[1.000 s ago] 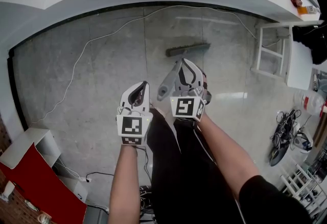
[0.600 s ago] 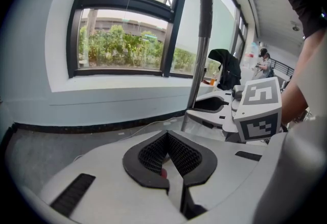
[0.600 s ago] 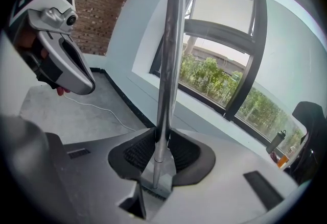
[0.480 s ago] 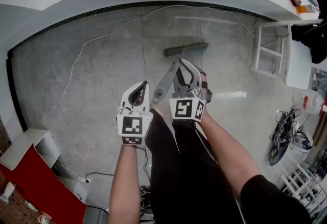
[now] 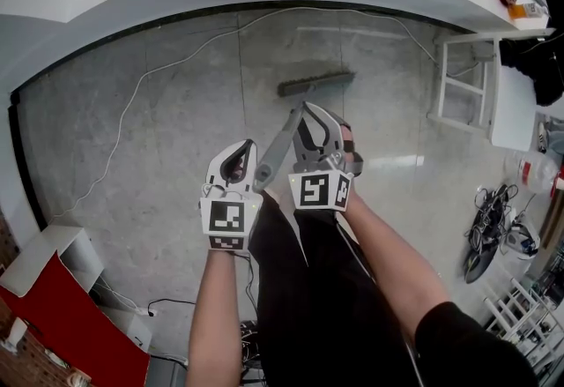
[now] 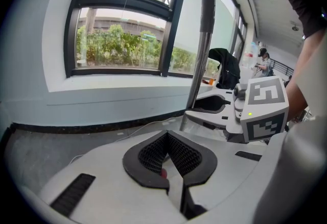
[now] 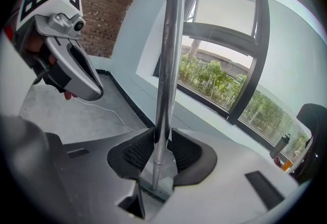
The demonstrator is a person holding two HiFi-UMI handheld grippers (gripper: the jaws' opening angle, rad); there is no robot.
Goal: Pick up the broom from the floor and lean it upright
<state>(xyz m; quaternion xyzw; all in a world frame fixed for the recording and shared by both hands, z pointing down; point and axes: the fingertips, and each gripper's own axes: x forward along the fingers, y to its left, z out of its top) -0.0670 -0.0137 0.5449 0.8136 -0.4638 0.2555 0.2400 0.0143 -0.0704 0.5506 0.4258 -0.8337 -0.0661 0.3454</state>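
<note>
The broom head [image 5: 317,83] rests on the grey floor and its metal handle [image 5: 273,152] slants up from it toward me. My right gripper [image 5: 317,112] is shut on the handle [image 7: 168,65]. In the right gripper view the pole stands between the pads [image 7: 138,151], which lie against it on both sides. These jaws have just been opening a little, with the handle still between them. My left gripper [image 5: 242,152] hovers just left of the handle, shut and empty [image 6: 166,154]. In the left gripper view the handle [image 6: 202,65] rises nearly upright beside the right gripper [image 6: 225,108].
A white cable [image 5: 132,103] trails over the floor along the curved wall under the window. A white rack [image 5: 467,94] stands at the right, with a bottle [image 5: 529,174] and tangled cords [image 5: 493,235] nearby. A red panel [image 5: 53,306] leans at lower left.
The handle's upper end has swung left and nearer to me, and the broom head has shifted slightly left. The right gripper has rolled a little. The left gripper has hardly moved.
</note>
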